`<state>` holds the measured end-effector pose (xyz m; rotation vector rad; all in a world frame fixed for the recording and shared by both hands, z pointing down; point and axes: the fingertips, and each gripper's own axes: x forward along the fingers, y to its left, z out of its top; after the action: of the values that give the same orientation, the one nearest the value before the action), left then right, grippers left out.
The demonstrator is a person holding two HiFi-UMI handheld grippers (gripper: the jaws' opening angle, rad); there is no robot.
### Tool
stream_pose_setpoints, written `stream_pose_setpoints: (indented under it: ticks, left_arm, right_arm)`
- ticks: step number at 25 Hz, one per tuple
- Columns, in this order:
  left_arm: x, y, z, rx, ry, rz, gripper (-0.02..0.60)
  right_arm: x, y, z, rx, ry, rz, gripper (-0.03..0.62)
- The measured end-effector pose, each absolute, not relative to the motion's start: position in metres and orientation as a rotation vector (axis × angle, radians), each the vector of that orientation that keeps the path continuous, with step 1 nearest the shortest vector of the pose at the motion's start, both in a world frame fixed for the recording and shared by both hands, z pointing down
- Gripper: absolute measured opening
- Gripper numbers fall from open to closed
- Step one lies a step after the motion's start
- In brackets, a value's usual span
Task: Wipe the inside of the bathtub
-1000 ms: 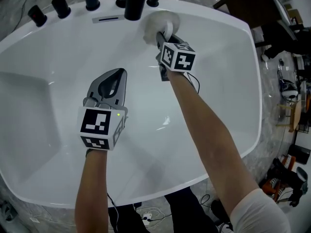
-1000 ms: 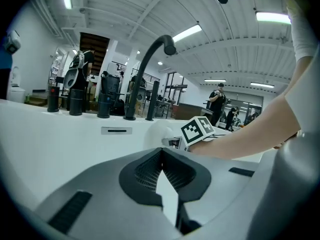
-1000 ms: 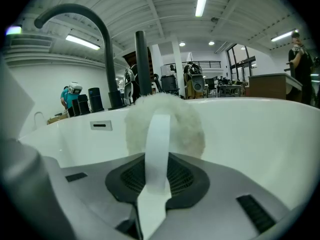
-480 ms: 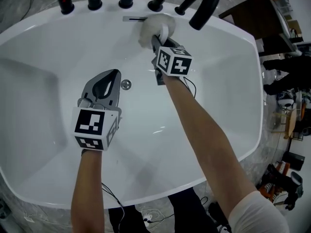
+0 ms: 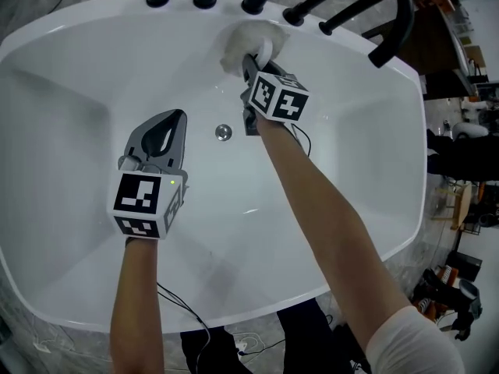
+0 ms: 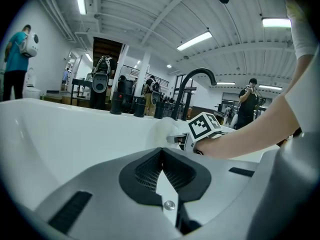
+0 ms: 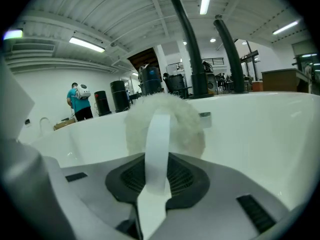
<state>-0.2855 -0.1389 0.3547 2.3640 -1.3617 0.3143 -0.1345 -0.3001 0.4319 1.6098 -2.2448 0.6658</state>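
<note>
Right tool [image 5: 251, 61] around flat white strap [image 7: 157, 149] of fluffy round pad [image 7: 187, 126]

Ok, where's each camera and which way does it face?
Head view: head-mounted, looking steeply down into the bathtub; left gripper, right gripper, both forearms.
Left gripper view: along its shut jaws toward the faucet; the right arm shows.
Right gripper view: along its jaws, shut on the fluffy pad, at the bathtub wall.
Shared: both gripper views show the faucet.

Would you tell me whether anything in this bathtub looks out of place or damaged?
Nothing stands out: the white bathtub looks intact, and the right hand-held gripper holds the fluffy white pad at its far wall.
</note>
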Motion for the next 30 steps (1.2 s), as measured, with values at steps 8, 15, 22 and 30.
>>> stream_pose_setpoints:
  ticks: [8, 15, 22, 30]
  left_arm:
    - [-0.365, -0.133, 0.357, 2.332, -1.43, 0.31, 0.011]
    - [-0.426, -0.123, 0.363, 2.286, -1.493, 0.314, 0.011]
    - [-0.477, -0.119, 0.365, 2.229, -1.578, 0.299, 0.011]
    - [-0.544, -0.109, 0.369, 2.175, -1.671, 0.308, 0.011]
  right_arm:
    - [-0.225, -0.295, 0.43, 1.511, -2.301, 0.639, 0.094]
    - [-0.302, -0.289, 0.428, 1.397, -2.364, 0.638, 0.094]
    - [-0.371, -0.291, 0.423, 1.265, -2.438, 0.623, 0.094]
    - [-0.458, -0.291, 0.42, 1.126, -2.5, 0.583, 0.094]
